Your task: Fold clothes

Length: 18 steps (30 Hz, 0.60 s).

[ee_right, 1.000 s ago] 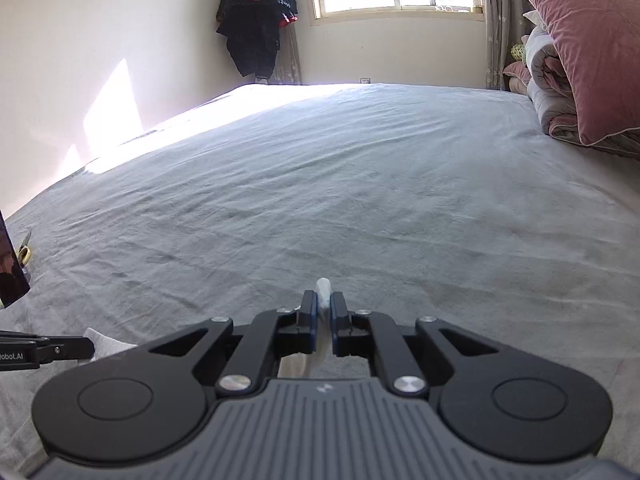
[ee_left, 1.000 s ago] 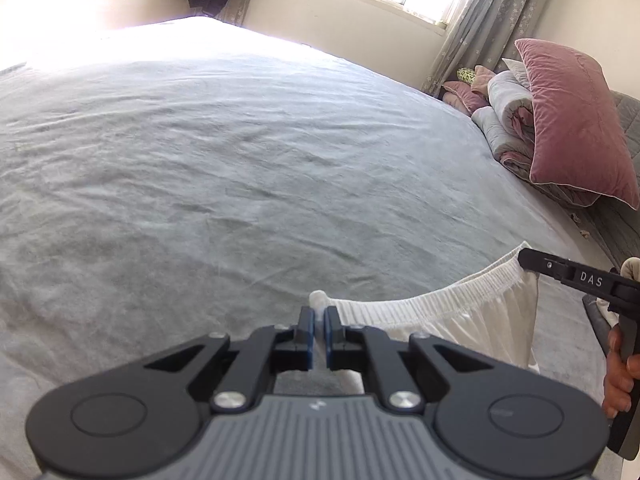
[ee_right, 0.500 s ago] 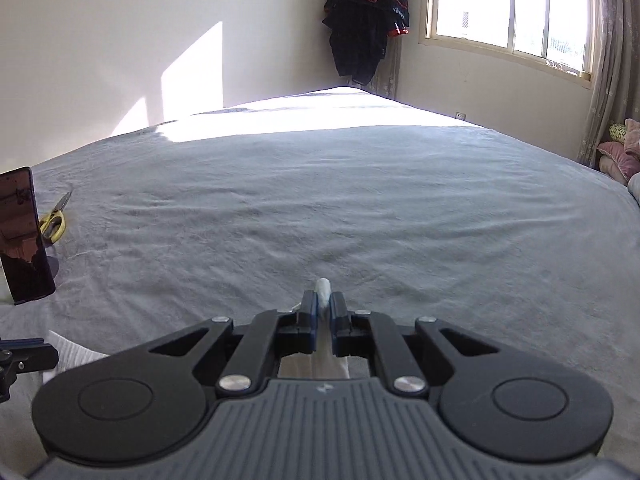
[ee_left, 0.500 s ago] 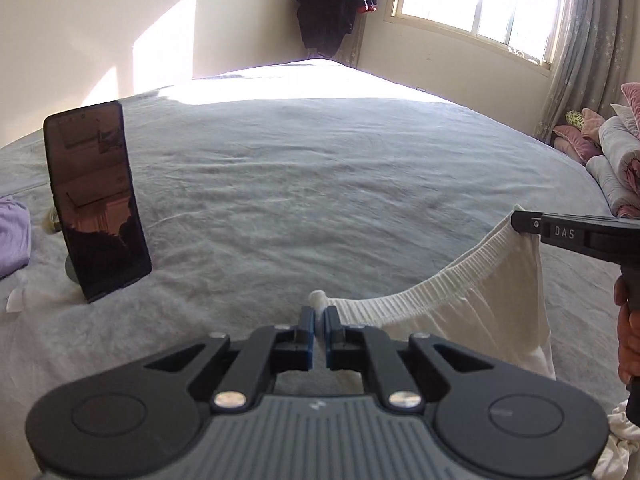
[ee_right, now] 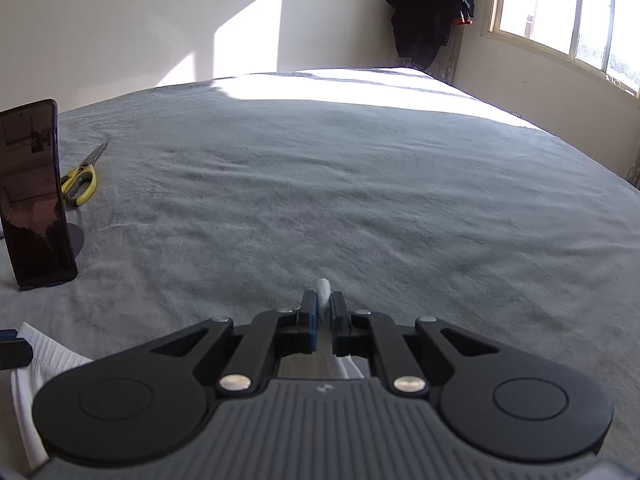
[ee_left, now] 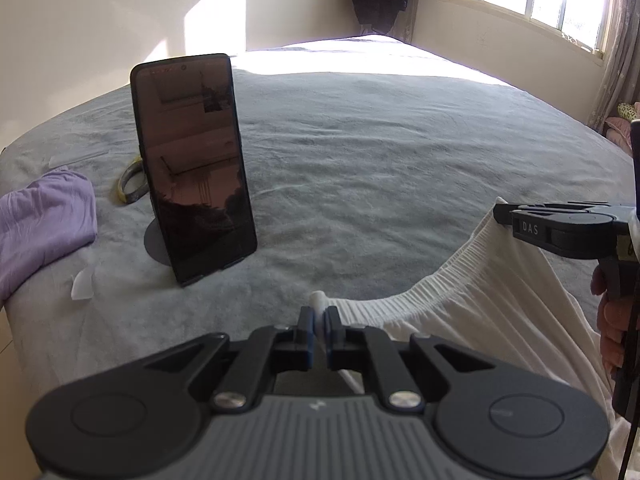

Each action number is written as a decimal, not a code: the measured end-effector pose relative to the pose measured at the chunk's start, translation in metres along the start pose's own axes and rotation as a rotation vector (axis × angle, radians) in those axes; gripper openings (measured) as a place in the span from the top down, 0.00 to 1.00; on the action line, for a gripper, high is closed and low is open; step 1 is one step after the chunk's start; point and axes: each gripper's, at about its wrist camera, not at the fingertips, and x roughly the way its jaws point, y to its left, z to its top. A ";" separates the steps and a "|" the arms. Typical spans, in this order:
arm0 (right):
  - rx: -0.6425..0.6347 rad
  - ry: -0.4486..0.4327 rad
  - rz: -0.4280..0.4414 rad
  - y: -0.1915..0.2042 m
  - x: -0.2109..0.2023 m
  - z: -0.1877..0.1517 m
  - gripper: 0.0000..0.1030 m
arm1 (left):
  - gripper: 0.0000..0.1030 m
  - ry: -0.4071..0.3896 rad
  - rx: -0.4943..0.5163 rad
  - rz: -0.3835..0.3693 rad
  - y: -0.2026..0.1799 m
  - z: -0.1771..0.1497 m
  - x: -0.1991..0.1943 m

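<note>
A white garment with an elastic ribbed waistband (ee_left: 472, 304) hangs between my two grippers above the grey bed (ee_left: 380, 168). My left gripper (ee_left: 319, 320) is shut on one end of the waistband. My right gripper (ee_right: 323, 312) is shut on the other end; it also shows in the left wrist view (ee_left: 504, 216) at the right, with the cloth draping below it. In the right wrist view a strip of the white garment (ee_right: 36, 356) shows at the lower left beside the left gripper's tip.
A black phone (ee_left: 192, 164) stands upright on a round stand at the bed's left side, also in the right wrist view (ee_right: 34, 196). Yellow-handled scissors (ee_right: 80, 178) lie behind it. A lilac garment (ee_left: 44, 216) lies at the left edge. A dark jacket (ee_right: 432, 12) hangs in the corner.
Both grippers have swung left while holding the waistband: the pillows have left the views and the phone, scissors and lilac garment have come in. The grips are unchanged.
</note>
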 end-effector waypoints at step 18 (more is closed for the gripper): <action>0.050 0.115 -0.068 -0.062 -0.079 -0.031 0.50 | 0.59 -0.015 0.033 -0.092 -0.030 0.000 -0.016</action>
